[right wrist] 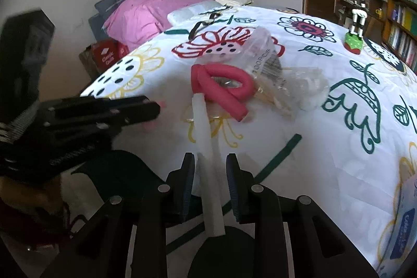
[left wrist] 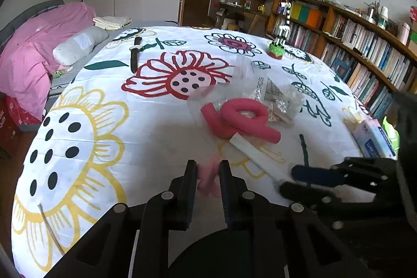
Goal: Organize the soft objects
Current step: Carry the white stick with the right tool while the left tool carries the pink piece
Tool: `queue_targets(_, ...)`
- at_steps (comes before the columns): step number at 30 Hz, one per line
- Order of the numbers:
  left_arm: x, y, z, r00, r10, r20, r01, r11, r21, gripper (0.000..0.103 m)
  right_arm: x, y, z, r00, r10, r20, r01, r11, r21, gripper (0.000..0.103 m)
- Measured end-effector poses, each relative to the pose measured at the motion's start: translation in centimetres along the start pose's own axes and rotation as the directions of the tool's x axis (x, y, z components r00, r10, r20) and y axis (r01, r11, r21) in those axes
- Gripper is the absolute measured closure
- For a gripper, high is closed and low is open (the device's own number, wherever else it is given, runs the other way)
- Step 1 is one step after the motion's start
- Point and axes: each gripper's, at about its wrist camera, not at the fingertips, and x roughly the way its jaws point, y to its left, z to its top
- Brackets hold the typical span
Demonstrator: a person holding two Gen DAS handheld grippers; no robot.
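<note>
On the flowered bedsheet [left wrist: 146, 137], near edge, both my tools sit low and close together. My left gripper [left wrist: 207, 183] has its two fingers pressed against a pale pink foam piece [left wrist: 207, 180]; clamped on it, the piece blurred between the pads. My right gripper [right wrist: 210, 175] straddles a white foam stick [right wrist: 206, 147]. In the right wrist view its fingers stand a little off the stick on both sides, not pinching; in the left wrist view the same tool [left wrist: 289, 180] comes in from the right with the stick's near end [left wrist: 258, 158] between its tips.

The white stick runs away from me to the red foam roller [left wrist: 241, 121], bent into a loop with crossed ends; the stick's far end touches that loop. Just beyond, and partly under the loop, lies a crumpled clear plastic bag [left wrist: 263, 85] with printed lettering.

Open sheet lies left of the loop, over the yellow flower. Far off: a wristwatch [left wrist: 135, 54] at the left, a striped figure on a green base [left wrist: 277, 48] at the right. A tissue pack [left wrist: 374, 141] lies at the sheet's right edge, near my right tool. Pink quilt [left wrist: 39, 48] beyond the left edge, bookshelf [left wrist: 365, 48] along the right.
</note>
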Motion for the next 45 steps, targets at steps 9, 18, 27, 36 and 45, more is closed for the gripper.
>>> queue_targets(9, -0.3, -0.4, 0.3, 1.000, -0.018, 0.010, 0.018, 1.000, -0.013, 0.084, 0.7, 1.1, -0.2, 0.997, -0.072, -0.012, 0.071, 0.995, -0.073, 0.094)
queue_targets(18, -0.8, -1.1, 0.7, 0.999, -0.029, 0.023, 0.029, 1.000, -0.006, 0.084, -2.6, -0.8, 0.6, 0.995, -0.027, 0.094, 0.024, 0.999, 0.035, 0.095)
queue_targets(27, -0.9, -3.1, 1.4, 0.997, -0.065, 0.032, 0.064, 0.998, 0.029, 0.084, -7.1, -4.5, 1.5, 0.977, -0.085, 0.197, 0.053, 0.985, 0.163, 0.095)
queue_targets(36, -1.1, -5.1, 2.5, 0.994, -0.097, 0.048, 0.094, 0.994, 0.060, 0.084, -10.1, -9.1, 1.5, 0.960, -0.146, 0.237, 0.078, 0.959, 0.272, 0.095)
queue_targets(45, -1.1, -7.8, 3.4, 0.989, -0.131, 0.063, 0.124, 0.987, 0.103, 0.084, -13.1, -14.3, 0.9, 0.946, -0.198, 0.257, 0.082, 0.911, 0.404, 0.095)
